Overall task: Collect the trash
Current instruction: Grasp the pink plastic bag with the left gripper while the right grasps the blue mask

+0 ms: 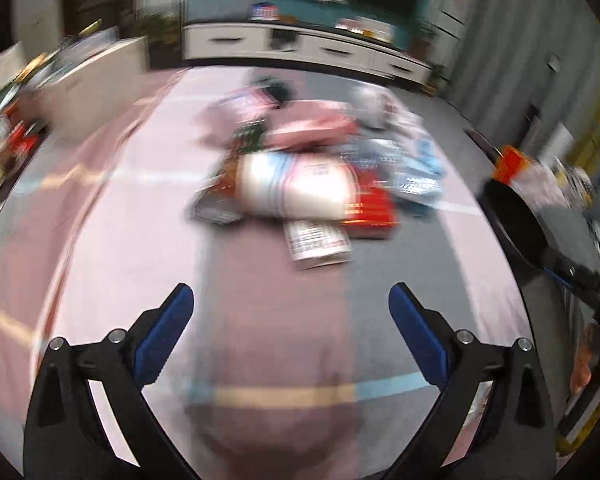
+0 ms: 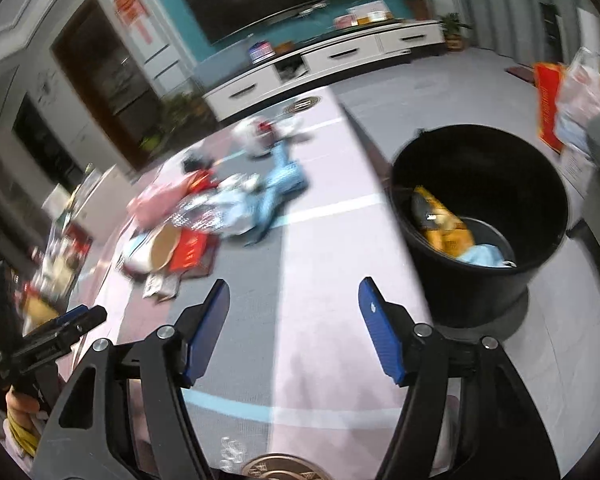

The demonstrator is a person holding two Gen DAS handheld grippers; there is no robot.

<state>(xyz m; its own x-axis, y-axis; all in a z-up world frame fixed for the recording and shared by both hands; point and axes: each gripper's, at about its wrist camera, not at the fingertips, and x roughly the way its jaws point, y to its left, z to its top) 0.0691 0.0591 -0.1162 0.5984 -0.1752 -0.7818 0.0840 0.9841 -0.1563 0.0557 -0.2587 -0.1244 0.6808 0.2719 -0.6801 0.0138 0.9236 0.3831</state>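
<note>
Where bin [image 2: 480, 216] stands: yellow wrapper [image 2: 444, 224], blue scrap [image 2: 484, 256] inside.

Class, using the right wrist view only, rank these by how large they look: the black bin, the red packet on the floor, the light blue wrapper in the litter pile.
1. black bin
2. light blue wrapper
3. red packet

Nearness to the camera enlarges the bin; the other two look close.

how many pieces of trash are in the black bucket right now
2 visible: a yellow-orange wrapper against the left inner wall of the black bucket, and a light blue piece beside it at the bottom. More may lie underneath.
</note>
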